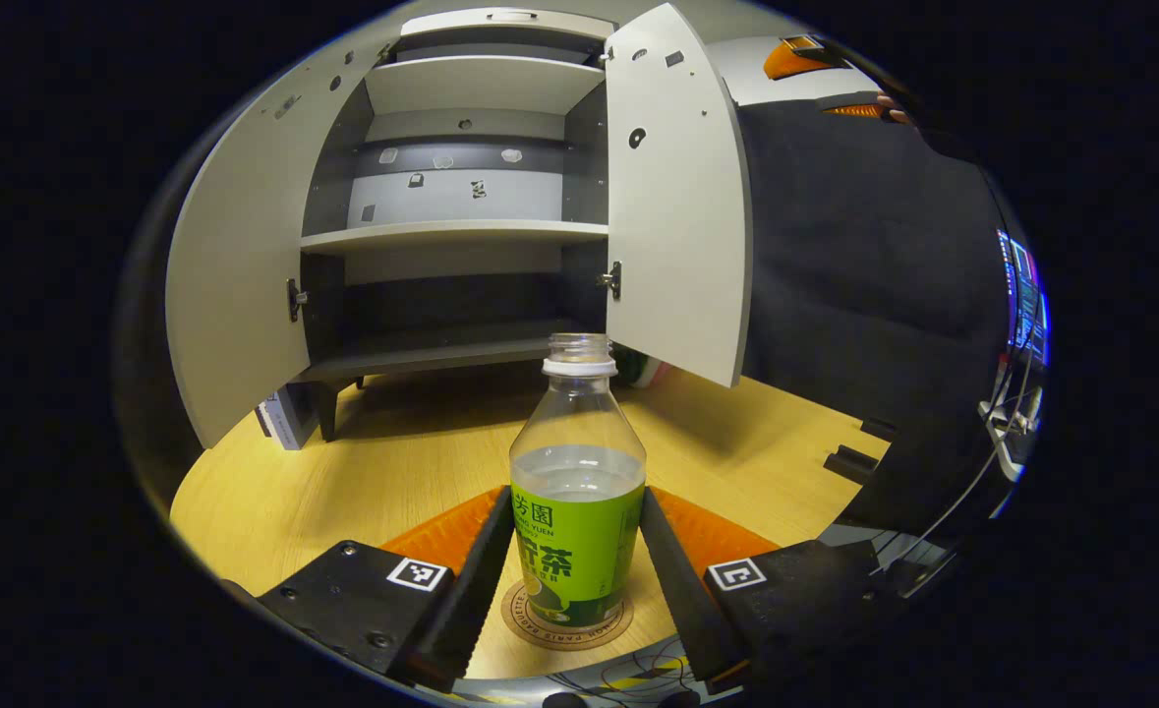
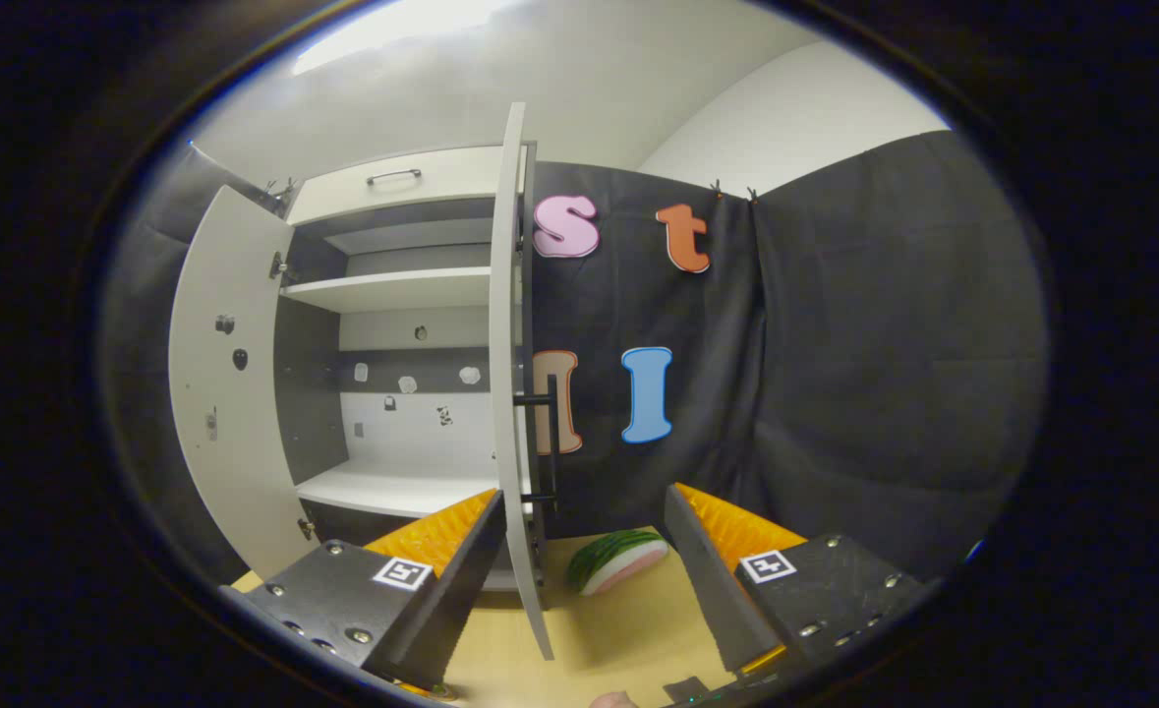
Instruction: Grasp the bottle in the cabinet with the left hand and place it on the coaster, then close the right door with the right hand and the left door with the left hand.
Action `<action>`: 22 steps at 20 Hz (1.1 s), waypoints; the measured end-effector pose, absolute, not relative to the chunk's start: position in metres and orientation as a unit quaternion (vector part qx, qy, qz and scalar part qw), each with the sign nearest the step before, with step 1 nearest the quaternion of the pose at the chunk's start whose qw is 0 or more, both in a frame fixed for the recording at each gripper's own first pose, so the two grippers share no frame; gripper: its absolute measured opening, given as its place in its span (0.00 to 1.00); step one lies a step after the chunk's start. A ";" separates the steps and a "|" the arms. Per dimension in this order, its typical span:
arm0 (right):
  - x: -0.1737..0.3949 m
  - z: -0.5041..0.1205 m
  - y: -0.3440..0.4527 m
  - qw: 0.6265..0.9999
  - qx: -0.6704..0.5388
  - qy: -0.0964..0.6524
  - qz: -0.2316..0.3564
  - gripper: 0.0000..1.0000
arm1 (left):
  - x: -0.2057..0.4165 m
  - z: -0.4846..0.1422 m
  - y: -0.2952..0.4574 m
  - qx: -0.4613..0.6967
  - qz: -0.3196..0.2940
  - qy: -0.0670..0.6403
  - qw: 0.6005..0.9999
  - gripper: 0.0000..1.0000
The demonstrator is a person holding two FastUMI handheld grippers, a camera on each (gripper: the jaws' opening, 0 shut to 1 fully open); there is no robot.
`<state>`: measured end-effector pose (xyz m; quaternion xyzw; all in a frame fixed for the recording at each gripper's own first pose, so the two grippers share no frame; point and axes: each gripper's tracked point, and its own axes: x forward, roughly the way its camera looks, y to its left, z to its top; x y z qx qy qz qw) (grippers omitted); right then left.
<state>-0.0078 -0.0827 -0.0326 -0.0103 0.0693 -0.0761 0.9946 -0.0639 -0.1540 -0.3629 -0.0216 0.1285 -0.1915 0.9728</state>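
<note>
The right gripper [image 2: 579, 590] is held with fingers [image 2: 461, 580] spread wide, the right door's [image 2: 512, 393] edge between them. A watermelon slice [image 2: 620, 560] is seen on the bench [image 2: 628, 629].

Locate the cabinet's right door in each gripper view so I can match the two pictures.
Left gripper view: the right door stands open, upper centre-right, beyond the bottle on the coaster.
Right gripper view: the same door is seen edge-on at centre, its dark handle facing right, between the right gripper fingers.
Shared landmark: the white shelf inside the cabinet.
</note>
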 end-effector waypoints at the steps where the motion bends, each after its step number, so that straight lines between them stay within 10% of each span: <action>1: -0.007 -0.036 -0.084 0.994 -0.011 0.071 -0.076 0.98 | -0.064 -0.362 -0.153 -0.019 -0.192 0.127 0.973 0.82; 22: -0.003 -0.070 -0.117 0.994 0.007 0.084 -0.076 0.98 | -0.062 -0.237 -0.144 -0.019 -0.215 0.066 0.974 0.88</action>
